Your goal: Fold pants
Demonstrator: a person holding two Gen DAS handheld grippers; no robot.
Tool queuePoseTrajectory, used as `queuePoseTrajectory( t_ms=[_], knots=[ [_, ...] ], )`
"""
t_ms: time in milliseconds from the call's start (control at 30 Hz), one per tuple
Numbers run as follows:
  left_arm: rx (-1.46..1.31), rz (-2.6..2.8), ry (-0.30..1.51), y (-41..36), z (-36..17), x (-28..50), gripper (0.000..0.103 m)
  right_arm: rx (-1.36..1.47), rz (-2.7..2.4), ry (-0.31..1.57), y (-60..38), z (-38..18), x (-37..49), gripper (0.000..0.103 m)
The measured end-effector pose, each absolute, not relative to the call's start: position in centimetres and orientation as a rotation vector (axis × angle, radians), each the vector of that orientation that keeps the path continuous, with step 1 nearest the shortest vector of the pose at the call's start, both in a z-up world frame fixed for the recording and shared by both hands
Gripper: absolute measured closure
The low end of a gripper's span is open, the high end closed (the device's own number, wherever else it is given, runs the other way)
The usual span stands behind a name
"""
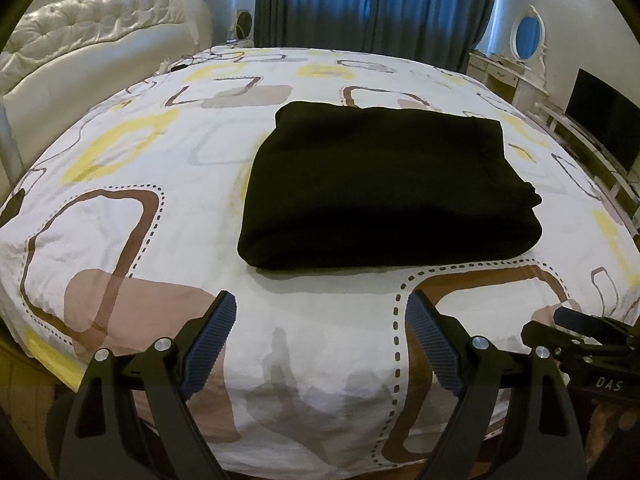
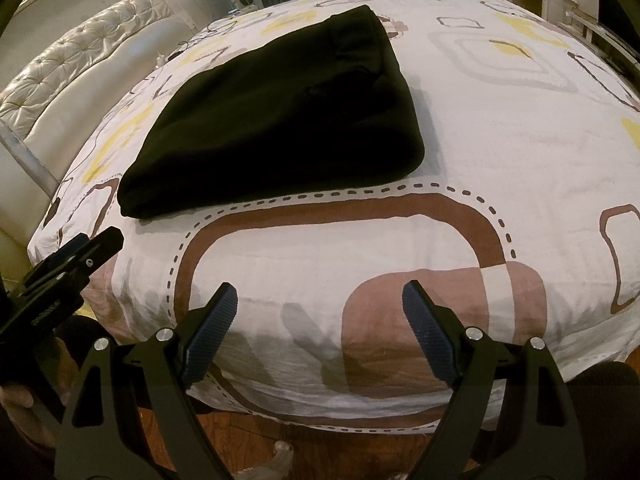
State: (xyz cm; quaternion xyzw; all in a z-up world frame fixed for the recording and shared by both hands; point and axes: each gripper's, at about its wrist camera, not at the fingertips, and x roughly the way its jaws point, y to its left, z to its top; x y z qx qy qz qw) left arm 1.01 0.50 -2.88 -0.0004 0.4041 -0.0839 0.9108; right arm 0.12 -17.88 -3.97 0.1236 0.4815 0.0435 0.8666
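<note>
The black pants [image 1: 384, 188] lie folded into a thick rectangle on the patterned bedsheet [image 1: 120, 208], in the middle of the bed. In the right wrist view the pants [image 2: 280, 120] sit up and to the left. My left gripper [image 1: 320, 304] is open and empty, held over the bed's near edge, short of the pants. My right gripper [image 2: 320, 296] is open and empty, also at the near edge, right of the pants. Each gripper shows at the side of the other's view: the right gripper [image 1: 576, 332] and the left gripper [image 2: 80, 252].
A white tufted headboard [image 1: 100, 36] stands at the left. Blue curtains [image 1: 376, 0] hang behind the bed. A white dresser with an oval mirror [image 1: 528, 36] and a dark TV screen [image 1: 604, 124] stand at the right. Wooden floor [image 2: 260, 436] shows below the bed edge.
</note>
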Motion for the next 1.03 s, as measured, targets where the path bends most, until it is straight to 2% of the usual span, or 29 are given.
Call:
queuePoseTrajectory(
  t_ms=[67, 700, 900, 1033],
  knots=[
    [-0.003, -0.174, 0.832, 0.5, -2.8, 1.0, 0.013, 0.258, 0.091, 1.009, -17.9, -4.0, 0.1, 0.018],
    [0.062, -0.176, 0.835, -0.8, -2.5, 0.6, 0.012, 0.262, 0.091, 1.023, -17.8, -4.7, -0.1, 0.018],
    [0.137, -0.182, 0.758, -0.8, -1.7, 0.6, 0.012, 0.3, 0.064, 1.007, -19.5, -4.5, -0.2, 0.018],
    [0.113, -0.179, 0.782, 0.3, -1.5, 1.6, 0.012, 0.338, 0.028, 1.005, -21.1, -4.6, -0.1, 0.018]
  ],
)
